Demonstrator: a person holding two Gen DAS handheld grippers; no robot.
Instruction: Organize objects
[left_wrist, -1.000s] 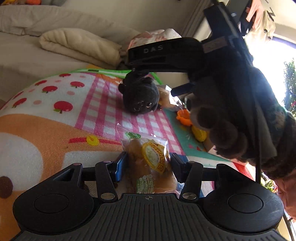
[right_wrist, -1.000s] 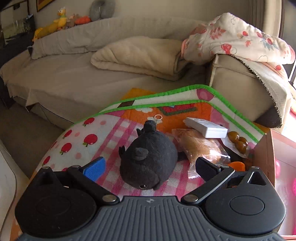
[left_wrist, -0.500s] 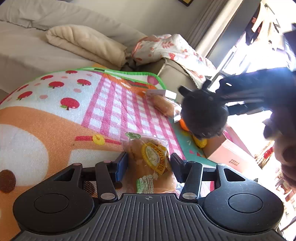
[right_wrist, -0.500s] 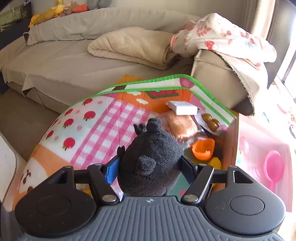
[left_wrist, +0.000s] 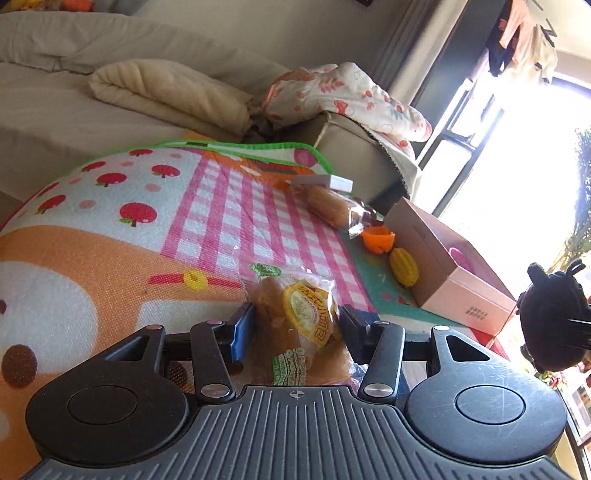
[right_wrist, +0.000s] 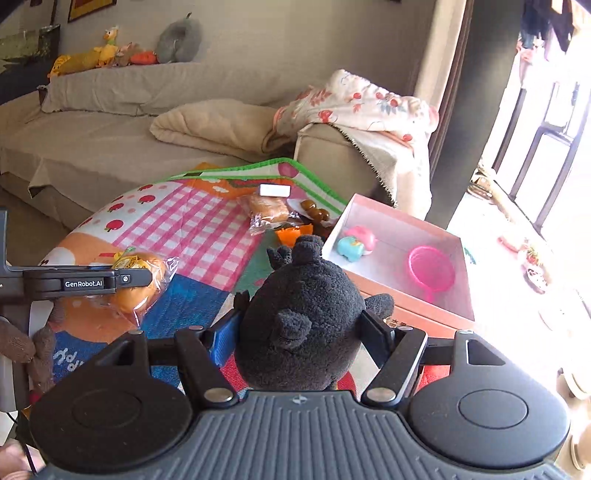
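1. Right gripper (right_wrist: 299, 330) is clamped on the black plush toy (right_wrist: 301, 314), one finger pressed into each side of its body. Plush is lifted off the mat, just beside the near-left corner of the pink box (right_wrist: 439, 321) w/ its ears pointing away from the cam.
2. Left gripper (left_wrist: 295, 325) is closed on the wrapped bread w/ yellow label (left_wrist: 299, 317). Blue pad touches the bag's left side, black finger the right. From the right cam it looks raised a bit above the mat, but can't say 100%.
3. In the left cam the plush (left_wrist: 554, 317) shows at the far right edge, up in the air past the box corner.
4. Play mat (left_wrist: 110, 206) underneath: apples, pink checks, orange patches, green edging.
5. Further back on the mat: a 2nd wrapped bread (left_wrist: 332, 206), w/ a small white box (left_wrist: 325, 181) touching its far end. Brown round snacks in a clear pack (right_wrist: 314, 210) sit just right of that bread.
6. Orange cup-ish toy (left_wrist: 376, 240) and yellow ridged toy (left_wrist: 404, 266) lie near each other, right beside the box's left wall.
7. Inside the box: pink scoop/strainer (right_wrist: 432, 269), plus a teal and pink toy (right_wrist: 356, 243) near the back left corner.
8. Behind it all: beige sofa (right_wrist: 92, 140) w/ a folded cream blanket (right_wrist: 210, 129) & a floral blanket (right_wrist: 362, 103) over the armrest.
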